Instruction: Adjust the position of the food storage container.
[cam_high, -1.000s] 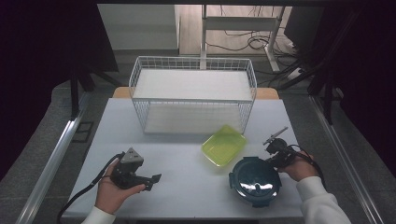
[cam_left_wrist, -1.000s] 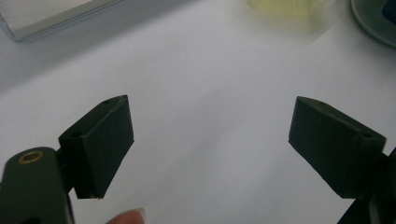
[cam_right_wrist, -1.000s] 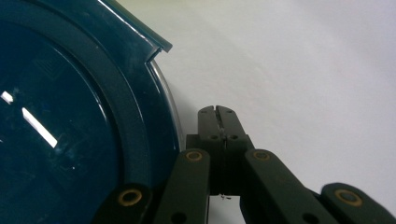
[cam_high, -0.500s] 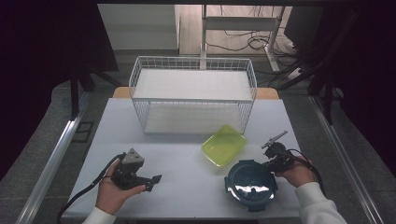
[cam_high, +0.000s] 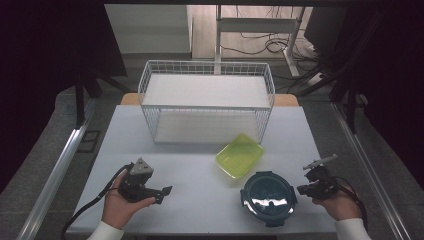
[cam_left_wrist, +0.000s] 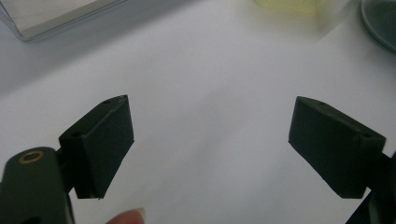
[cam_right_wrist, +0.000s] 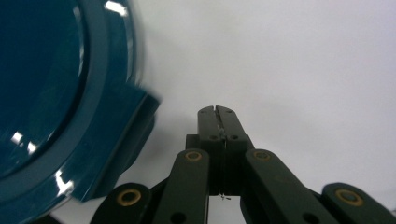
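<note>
At a white table (cam_high: 200, 200), the right gripper (cam_high: 303, 189) rests just right of a round dark-teal plastic lid (cam_high: 268, 198) with latch tabs, its jaws pressed together on nothing. The left gripper (cam_high: 165, 191), held at the near left, has jaws spread wide and empty. A yellow-green, apparently translucent plastic container (cam_high: 239, 155) lies before a white wire basket (cam_high: 207, 101).

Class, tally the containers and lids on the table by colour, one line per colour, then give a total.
White wire basket: 1
Yellow-green container: 1
Dark blue round lid: 1
Total: 3
</note>
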